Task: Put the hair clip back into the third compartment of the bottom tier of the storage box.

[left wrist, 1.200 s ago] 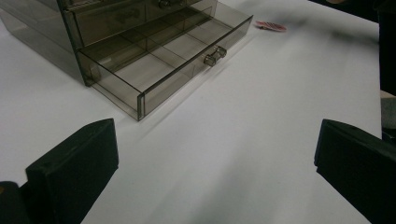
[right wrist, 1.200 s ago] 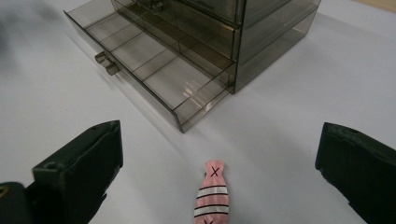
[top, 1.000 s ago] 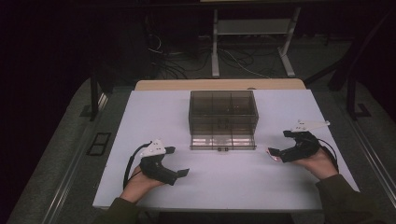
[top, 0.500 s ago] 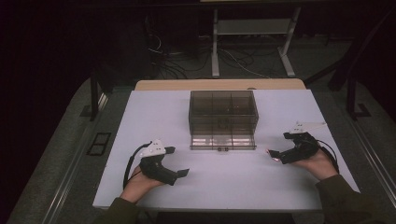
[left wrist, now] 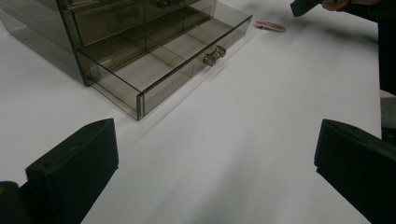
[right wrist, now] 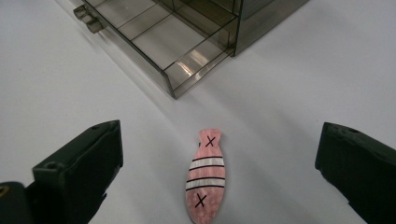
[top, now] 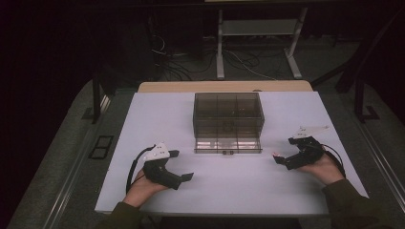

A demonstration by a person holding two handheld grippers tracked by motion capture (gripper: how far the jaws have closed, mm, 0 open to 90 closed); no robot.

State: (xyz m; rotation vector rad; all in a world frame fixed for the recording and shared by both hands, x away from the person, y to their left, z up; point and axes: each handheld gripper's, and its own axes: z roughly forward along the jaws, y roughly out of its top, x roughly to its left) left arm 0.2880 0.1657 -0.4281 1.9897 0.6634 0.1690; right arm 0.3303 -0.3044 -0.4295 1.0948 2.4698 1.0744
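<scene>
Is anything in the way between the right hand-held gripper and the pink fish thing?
Nothing visible is. The pink fish-shaped piece lies flat on the white table, between the open jaws of the right hand-held gripper, with bare table around it. The open drawer sits beyond it.

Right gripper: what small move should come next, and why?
Probably lower the right gripper and shut it on the pink fish-shaped piece. Its jaws stand open with the piece lying flat on the table between them, and the bottom drawer already stands pulled out beside it.
</scene>
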